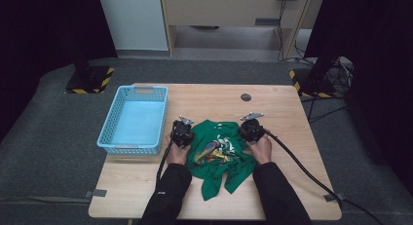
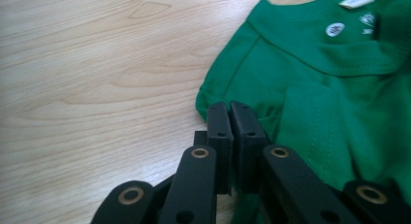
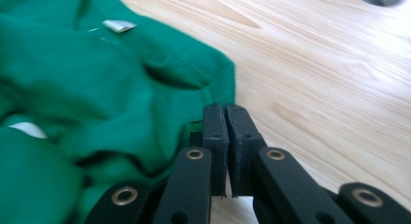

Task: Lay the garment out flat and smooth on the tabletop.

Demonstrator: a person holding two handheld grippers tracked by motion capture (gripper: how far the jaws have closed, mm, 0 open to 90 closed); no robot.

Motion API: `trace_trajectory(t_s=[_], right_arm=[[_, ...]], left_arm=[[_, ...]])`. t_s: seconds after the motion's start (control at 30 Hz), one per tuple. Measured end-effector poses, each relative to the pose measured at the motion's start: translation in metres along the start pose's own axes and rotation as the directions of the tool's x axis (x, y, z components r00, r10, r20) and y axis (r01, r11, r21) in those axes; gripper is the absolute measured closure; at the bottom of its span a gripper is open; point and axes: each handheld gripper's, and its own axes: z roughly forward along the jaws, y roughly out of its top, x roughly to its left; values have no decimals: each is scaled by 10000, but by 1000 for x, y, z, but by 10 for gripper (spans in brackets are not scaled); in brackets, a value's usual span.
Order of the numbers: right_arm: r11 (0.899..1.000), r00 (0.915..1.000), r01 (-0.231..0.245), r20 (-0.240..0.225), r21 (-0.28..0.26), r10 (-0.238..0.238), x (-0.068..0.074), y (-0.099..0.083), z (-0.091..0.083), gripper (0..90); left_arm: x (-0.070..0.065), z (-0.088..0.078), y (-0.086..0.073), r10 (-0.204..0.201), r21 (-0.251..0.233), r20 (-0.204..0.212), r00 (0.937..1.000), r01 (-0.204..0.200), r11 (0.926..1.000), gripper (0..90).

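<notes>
Crumpled green T-shirt (image 1: 219,154) with colourful chest print on wooden table (image 1: 292,137), left gripper (image 2: 230,112) and right gripper (image 3: 225,115) each clamped on a shoulder edge

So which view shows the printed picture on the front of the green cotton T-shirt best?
The high view: the green cotton T-shirt lies whole on the wooden table, its printed picture facing up. The left gripper view gives its collar and shoulder edge; the right gripper view gives crumpled fabric with a white tag.
</notes>
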Motion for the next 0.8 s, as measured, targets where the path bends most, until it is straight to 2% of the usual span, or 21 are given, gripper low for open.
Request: trace_trajectory(t_s=[0.23,0.37,0.6,0.8], right_arm=[[9996,9988,-240,432,127,234,-16,-7,-7,874],[9988,9978,-494,439,72,490,-24,-11,-10,875],[9960,9960,-883,151,-108,885,-29,-9,-7,884],[9907,9936,-1122,-180,-765,1111,-37,-1,-14,882]], left_arm=[[5,-1,1,24,99,-157,9999,-23,9999,874],[8,1,3,12,183,-158,9999,-9,9998,875],[12,4,11,37,305,-169,9999,-32,9995,882],[17,-2,20,-45,73,-133,9999,46,10000,883]])
